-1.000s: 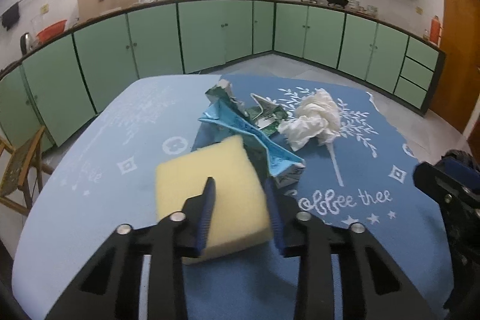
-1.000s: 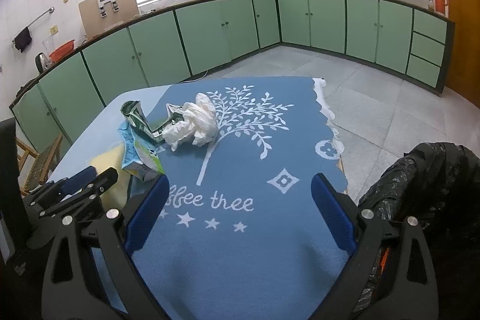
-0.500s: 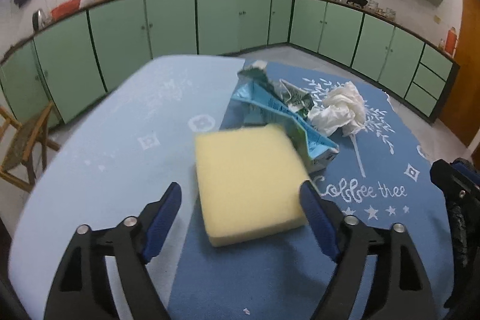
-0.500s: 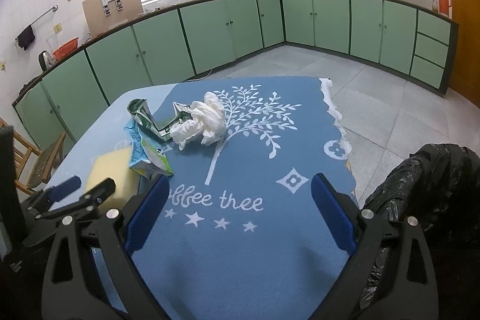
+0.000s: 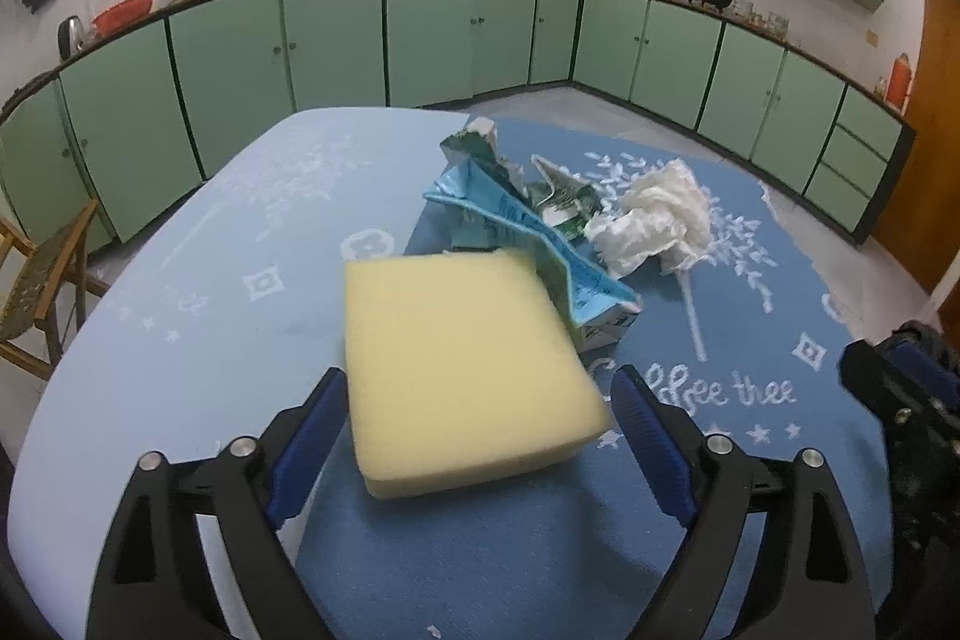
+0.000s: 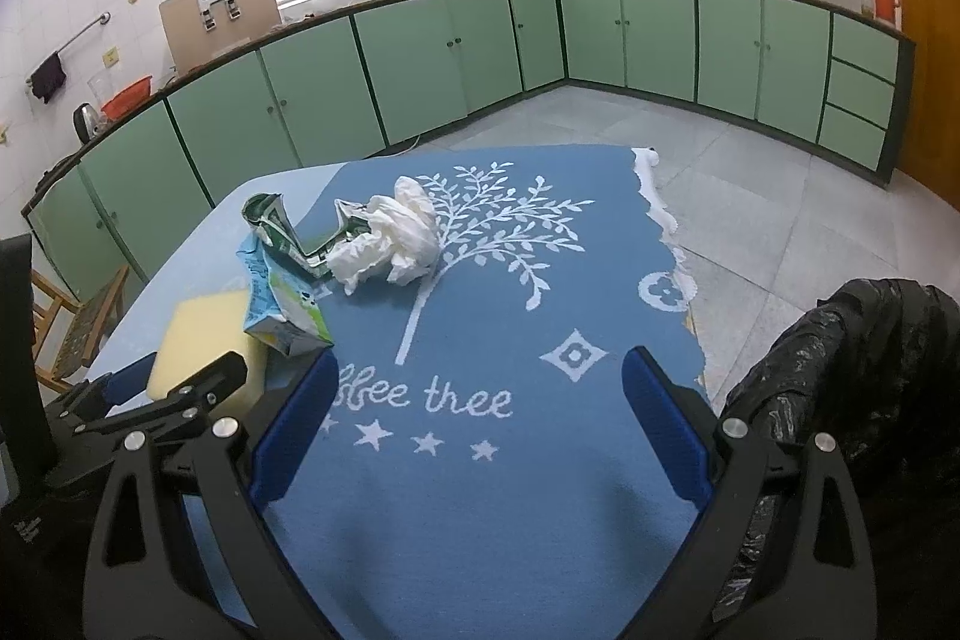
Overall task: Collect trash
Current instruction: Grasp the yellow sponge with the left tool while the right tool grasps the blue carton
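My left gripper (image 5: 480, 436) has just let go: a second ago its jaws pinched the sponge (image 5: 462, 370), now they stand wide on either side of it, and it lies flat near the table's (image 5: 180, 340) near edge. My right gripper (image 6: 480, 424) hangs spread and empty over the cloth (image 6: 540, 370). Past the sponge, touching it I think, lie the carton (image 5: 540, 244), a green wrapper (image 5: 561, 199) and the tissue (image 5: 654, 220). All the trash remains uncollected; the bag (image 6: 852, 358) waits off the right edge.
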`<action>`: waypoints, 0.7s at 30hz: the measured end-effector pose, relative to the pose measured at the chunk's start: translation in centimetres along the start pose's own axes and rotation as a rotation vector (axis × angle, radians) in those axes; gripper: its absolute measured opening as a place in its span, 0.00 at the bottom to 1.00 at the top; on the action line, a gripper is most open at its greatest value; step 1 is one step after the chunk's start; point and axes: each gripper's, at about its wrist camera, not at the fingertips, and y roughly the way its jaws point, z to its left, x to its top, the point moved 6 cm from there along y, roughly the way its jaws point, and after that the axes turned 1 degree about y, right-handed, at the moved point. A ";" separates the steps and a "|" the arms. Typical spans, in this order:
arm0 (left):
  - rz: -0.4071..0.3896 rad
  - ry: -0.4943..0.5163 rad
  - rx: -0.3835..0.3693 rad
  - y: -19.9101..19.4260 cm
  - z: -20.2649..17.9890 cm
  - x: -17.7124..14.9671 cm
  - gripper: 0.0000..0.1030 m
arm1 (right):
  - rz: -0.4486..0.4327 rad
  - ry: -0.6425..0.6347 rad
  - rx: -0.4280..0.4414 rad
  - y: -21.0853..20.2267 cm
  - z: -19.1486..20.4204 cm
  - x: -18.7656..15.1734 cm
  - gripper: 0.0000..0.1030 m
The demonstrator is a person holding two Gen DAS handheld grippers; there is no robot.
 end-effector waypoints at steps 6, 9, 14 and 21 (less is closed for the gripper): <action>0.069 -0.011 0.033 2.1 0.4 -0.4 0.87 | 0.007 -0.001 0.004 0.2 -0.1 -0.2 0.90; 0.083 -0.023 0.036 2.4 0.6 -0.4 0.82 | 0.012 -0.003 0.004 0.3 -0.1 -0.1 0.90; 0.049 -0.056 0.008 1.4 1.6 -0.5 0.77 | 0.011 -0.009 0.006 0.3 0.2 0.0 0.90; -0.020 -0.044 0.042 -1.3 4.1 0.2 0.76 | 0.004 -0.024 0.019 0.4 1.3 0.4 0.90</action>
